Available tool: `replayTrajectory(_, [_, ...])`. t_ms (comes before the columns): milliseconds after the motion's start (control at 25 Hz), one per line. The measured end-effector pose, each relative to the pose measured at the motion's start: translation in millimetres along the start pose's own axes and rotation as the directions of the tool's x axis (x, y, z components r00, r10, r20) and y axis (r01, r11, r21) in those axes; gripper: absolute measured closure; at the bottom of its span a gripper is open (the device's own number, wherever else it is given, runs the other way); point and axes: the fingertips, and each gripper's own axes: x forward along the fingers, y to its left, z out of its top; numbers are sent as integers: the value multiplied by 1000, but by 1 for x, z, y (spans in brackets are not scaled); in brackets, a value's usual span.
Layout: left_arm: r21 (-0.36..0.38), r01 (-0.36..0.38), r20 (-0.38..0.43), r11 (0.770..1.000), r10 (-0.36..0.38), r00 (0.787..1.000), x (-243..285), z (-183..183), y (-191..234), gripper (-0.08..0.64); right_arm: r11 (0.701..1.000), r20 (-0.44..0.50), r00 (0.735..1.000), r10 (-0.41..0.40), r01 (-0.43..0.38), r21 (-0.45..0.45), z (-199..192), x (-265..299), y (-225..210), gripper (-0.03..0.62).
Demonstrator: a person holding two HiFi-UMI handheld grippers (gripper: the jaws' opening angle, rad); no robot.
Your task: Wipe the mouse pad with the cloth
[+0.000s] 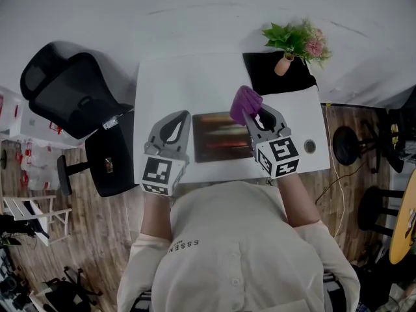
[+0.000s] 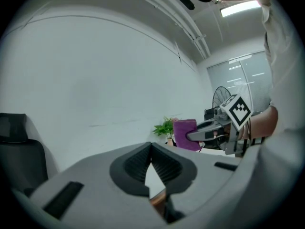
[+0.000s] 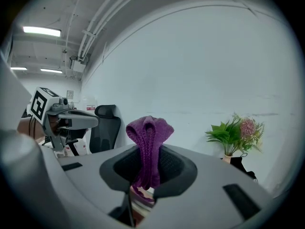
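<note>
The mouse pad (image 1: 220, 137), dark with a reddish-brown sheen, lies flat near the front of the white table (image 1: 195, 83). My right gripper (image 1: 253, 114) hovers over the pad's right far corner, shut on a purple cloth (image 1: 244, 103) that bunches up out of its jaws; in the right gripper view the cloth (image 3: 148, 144) hangs pinched between the pads. My left gripper (image 1: 176, 119) sits just left of the pad, jaws shut with nothing between them, and its tips (image 2: 151, 146) meet. From the left gripper view, the cloth (image 2: 186, 134) shows in the right gripper (image 2: 206, 130).
A potted plant (image 1: 296, 43) stands on a black mat (image 1: 276, 77) at the table's back right. A cable hole (image 1: 309, 146) is at the front right. A black office chair (image 1: 71, 96) stands left of the table. A wall runs behind.
</note>
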Motion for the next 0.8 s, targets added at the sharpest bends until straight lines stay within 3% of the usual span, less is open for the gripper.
replayTrajectory(800, [27,20,17,999,-21,1000,1,18,-15,558,998,92,995,-50,48,29,13,-11,-4,505])
